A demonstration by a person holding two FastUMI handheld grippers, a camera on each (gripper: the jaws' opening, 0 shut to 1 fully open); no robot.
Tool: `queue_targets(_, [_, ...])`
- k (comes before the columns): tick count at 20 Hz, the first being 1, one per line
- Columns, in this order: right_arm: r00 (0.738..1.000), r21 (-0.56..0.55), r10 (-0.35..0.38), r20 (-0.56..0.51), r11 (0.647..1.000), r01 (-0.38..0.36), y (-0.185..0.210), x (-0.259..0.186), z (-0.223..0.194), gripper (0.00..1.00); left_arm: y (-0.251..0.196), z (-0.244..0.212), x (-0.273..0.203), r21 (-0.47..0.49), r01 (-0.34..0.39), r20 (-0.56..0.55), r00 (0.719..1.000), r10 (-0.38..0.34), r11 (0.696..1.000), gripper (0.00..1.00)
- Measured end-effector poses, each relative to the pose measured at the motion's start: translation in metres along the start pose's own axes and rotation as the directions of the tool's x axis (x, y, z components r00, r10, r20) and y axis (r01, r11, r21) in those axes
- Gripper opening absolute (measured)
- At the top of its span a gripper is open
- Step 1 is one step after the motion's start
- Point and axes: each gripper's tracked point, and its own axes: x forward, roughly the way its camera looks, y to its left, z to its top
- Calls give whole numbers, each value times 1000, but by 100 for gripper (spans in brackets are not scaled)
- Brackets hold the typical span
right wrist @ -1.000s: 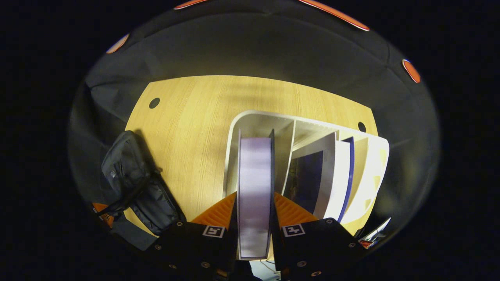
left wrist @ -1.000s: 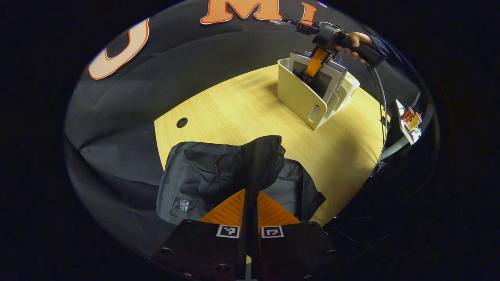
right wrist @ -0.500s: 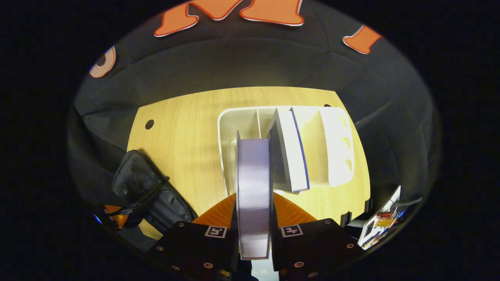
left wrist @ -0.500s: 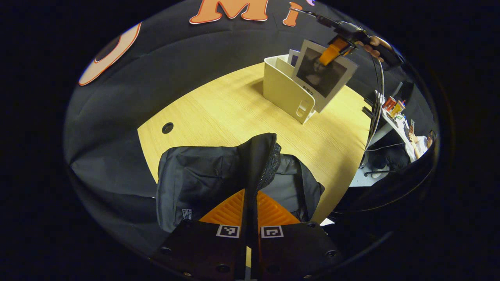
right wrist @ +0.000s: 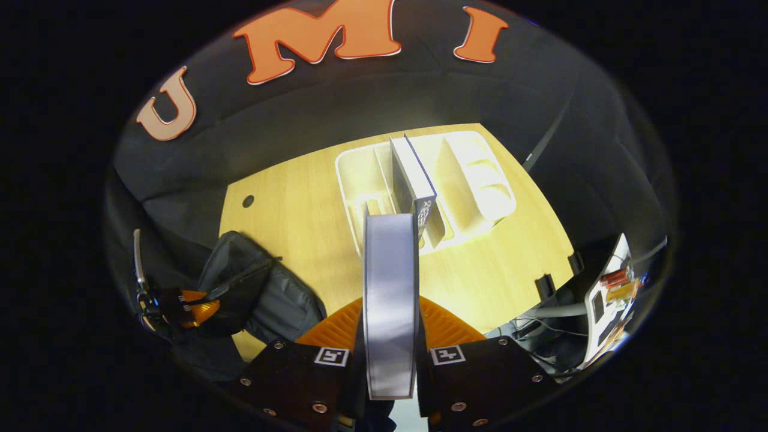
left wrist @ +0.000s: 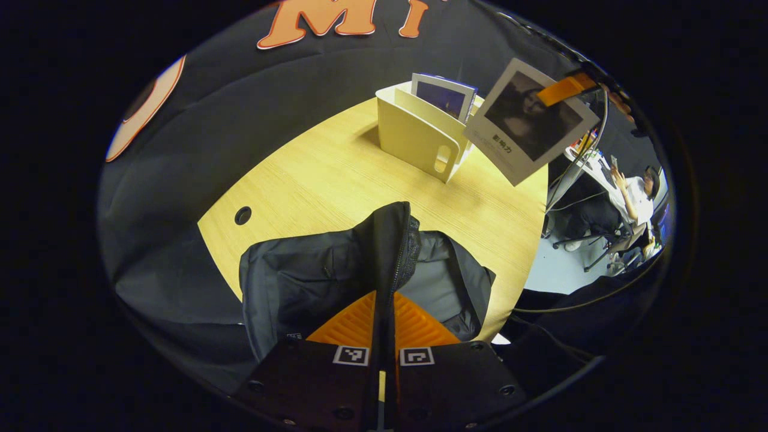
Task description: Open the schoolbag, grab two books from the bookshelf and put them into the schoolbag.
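The book [right wrist: 390,300] hangs in the air above the desk [left wrist: 336,174], clear of the bookshelf [left wrist: 420,135]. The right gripper [right wrist: 390,336] has both fingers pressed on its two covers near one edge. In the right gripper view the book runs edge-on straight out between them; in the left gripper view its cover faces out and it hangs tilted, a corner pointing down.

The schoolbag [left wrist: 360,270] lies well away from the book, at the near end of the desk, down and to the left in the right gripper view. The left gripper [left wrist: 384,336] has its fingers closed on a fold of the bag's edge beside the zip and lifts it, so a paler lining shows on one side. To my eye the book must travel across the desk and go in edge first, in line with that gap.

A second book [left wrist: 444,96] stands upright in a slot of the bookshelf.

How wide the bag's mouth stands cannot be told; the raised flap hides it. The hand on the right gripper is cut off at the picture's edge.
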Motion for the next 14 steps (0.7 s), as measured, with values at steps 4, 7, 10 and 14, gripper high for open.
queue_targets(4, [989,143,144,20,979,-146,24,-14,-36,34,-2,2,-3,15,25,14,1000,-25,1000,5])
queue_targets(7, [964,210,265,11,942,-262,53,-4,-64,33,2,5,-7,2,36,22,999,-36,999,5])
queue_targets(10, [934,255,357,-15,905,-342,79,19,-90,34,4,5,-10,2,34,25,999,-34,999,5])
queue_targets(14, [886,311,463,-28,846,-433,124,47,-115,33,2,10,-10,-18,37,44,998,-36,999,5])
